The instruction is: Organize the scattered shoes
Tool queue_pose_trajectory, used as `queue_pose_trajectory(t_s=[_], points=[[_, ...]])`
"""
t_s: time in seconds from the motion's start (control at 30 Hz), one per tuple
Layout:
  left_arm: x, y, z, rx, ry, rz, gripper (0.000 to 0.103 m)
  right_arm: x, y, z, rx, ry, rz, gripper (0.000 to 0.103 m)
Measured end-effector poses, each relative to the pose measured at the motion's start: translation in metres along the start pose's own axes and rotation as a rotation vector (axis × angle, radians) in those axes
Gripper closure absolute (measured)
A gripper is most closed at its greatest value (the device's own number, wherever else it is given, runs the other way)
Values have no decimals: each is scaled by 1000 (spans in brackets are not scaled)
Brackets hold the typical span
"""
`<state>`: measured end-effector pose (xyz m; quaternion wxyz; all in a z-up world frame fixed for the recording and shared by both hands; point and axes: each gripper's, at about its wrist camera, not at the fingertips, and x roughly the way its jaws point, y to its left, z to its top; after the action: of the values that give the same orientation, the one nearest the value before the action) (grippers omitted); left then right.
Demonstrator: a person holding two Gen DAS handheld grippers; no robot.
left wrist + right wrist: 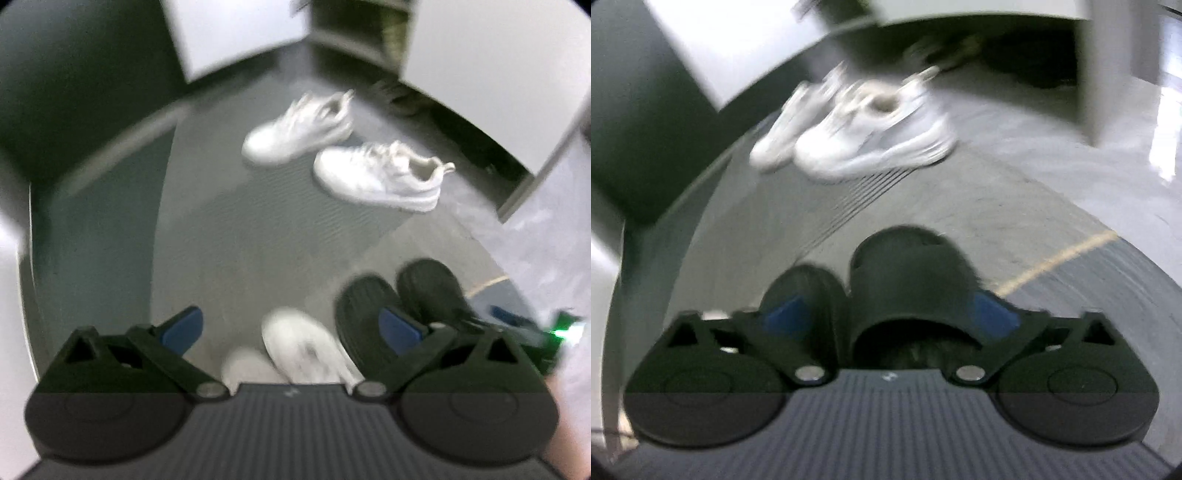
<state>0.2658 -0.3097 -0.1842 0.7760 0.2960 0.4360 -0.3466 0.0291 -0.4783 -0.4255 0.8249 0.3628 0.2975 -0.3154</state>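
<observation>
In the left wrist view, two white sneakers (380, 173) lie apart on the grey floor ahead. A white shoe (303, 347) lies between the jaws of my open left gripper (291, 326), with a second white shoe toe (247, 365) beside it. Two black slippers (399, 310) stand side by side just to its right. In the right wrist view, my right gripper (890, 310) is open, its jaws standing around a black slipper (908, 277); the other black slipper (805, 288) is to the left. The white sneakers (864, 129) show blurred farther ahead.
A grey mat (240, 236) covers the floor. White cabinet panels (229, 33) and a dark open shelf (461, 122) stand at the back. A yellow floor line (1060, 258) runs at the right. A white post (1108, 70) stands at the far right.
</observation>
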Motion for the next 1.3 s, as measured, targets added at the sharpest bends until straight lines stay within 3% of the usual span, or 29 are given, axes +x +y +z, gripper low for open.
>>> queue_pose_trajectory(t_s=[0.17, 0.23, 0.3, 0.43, 0.5, 0.57, 0.67, 0.7, 0.73, 0.8, 0.87, 0.97, 1.17, 1.3], points=[[55, -34, 34, 69, -102, 4, 0, -17, -15, -19, 128, -62, -35, 0], [100, -69, 54, 98, -157, -31, 0, -20, -17, -27, 145, -73, -55, 0], [125, -85, 64, 126, -171, -57, 1, -21, -19, -35, 153, -79, -79, 0], [191, -151, 90, 240, -268, -70, 4, -25, -19, -44, 165, -107, -97, 0], [219, -184, 102, 293, -303, -113, 4, -22, -18, -40, 167, -115, -92, 0], [248, -208, 110, 306, -297, -143, 5, -17, -16, -33, 169, -121, -80, 0], [288, -235, 120, 298, -215, -150, 21, -13, -16, -22, 170, -123, -58, 0], [301, -244, 124, 289, -188, -158, 14, -11, -16, -19, 171, -123, -51, 0], [306, -246, 125, 276, -195, -160, 2, -9, -17, -16, 174, -120, -50, 0], [314, -257, 126, 260, -277, -146, 1, -6, -21, -12, 187, -112, -47, 0], [318, -268, 130, 308, -333, -77, 3, -4, -24, -10, 197, -106, -51, 0], [318, -274, 137, 329, -380, -20, 25, -2, -28, -10, 206, -97, -67, 0], [306, -248, 145, 215, -438, -181, 28, 0, -28, -16, 208, -66, -81, 0], [313, -233, 136, 207, -391, -261, 35, 0, -25, -17, 207, -67, -62, 0]])
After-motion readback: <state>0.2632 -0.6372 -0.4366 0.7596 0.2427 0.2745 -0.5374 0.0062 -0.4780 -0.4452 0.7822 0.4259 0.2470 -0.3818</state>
